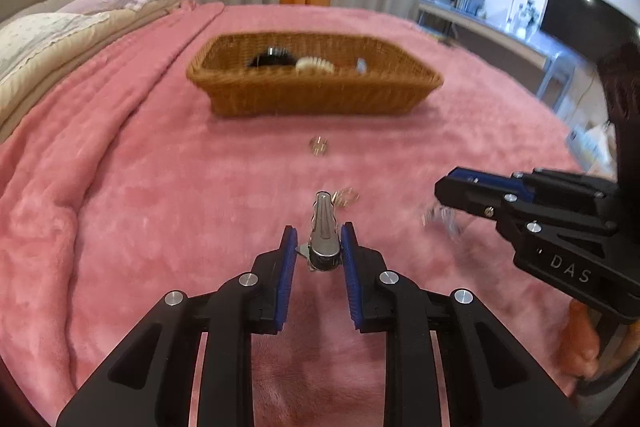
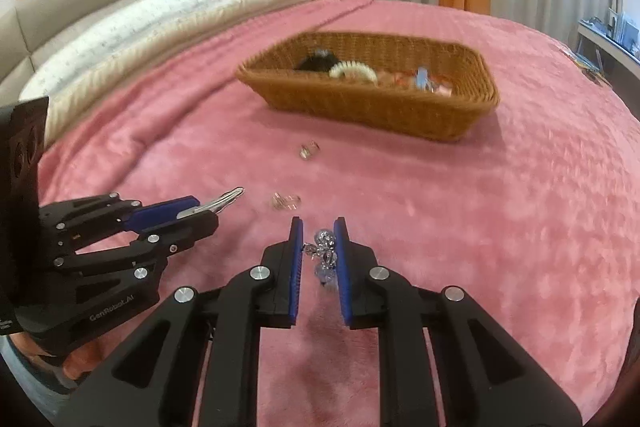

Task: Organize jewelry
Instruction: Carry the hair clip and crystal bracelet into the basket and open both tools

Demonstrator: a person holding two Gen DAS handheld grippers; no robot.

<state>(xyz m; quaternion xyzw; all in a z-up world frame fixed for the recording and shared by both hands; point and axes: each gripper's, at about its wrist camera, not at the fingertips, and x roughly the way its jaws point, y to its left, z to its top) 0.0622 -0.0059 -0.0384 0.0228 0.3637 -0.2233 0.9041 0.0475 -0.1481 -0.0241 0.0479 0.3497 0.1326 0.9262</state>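
My left gripper (image 1: 319, 241) is shut on a silver hair clip (image 1: 323, 231) that sticks out forward above the pink blanket; the clip also shows in the right wrist view (image 2: 218, 203). My right gripper (image 2: 319, 239) is shut on a clear crystal bead piece (image 2: 325, 253), which hangs blurred under it in the left wrist view (image 1: 440, 219). A wicker basket (image 1: 312, 99) sits further back on the bed and holds a black hair tie, a cream spiral tie (image 2: 354, 70) and other small pieces. Two small clear pieces lie loose on the blanket, one near (image 1: 345, 197) and one farther (image 1: 318, 145).
The pink blanket (image 1: 160, 187) covers the bed. Folded bedding and pillows (image 1: 60, 39) lie along the left side. Curtains hang behind the bed. A desk with a monitor (image 1: 576, 11) stands at the right.
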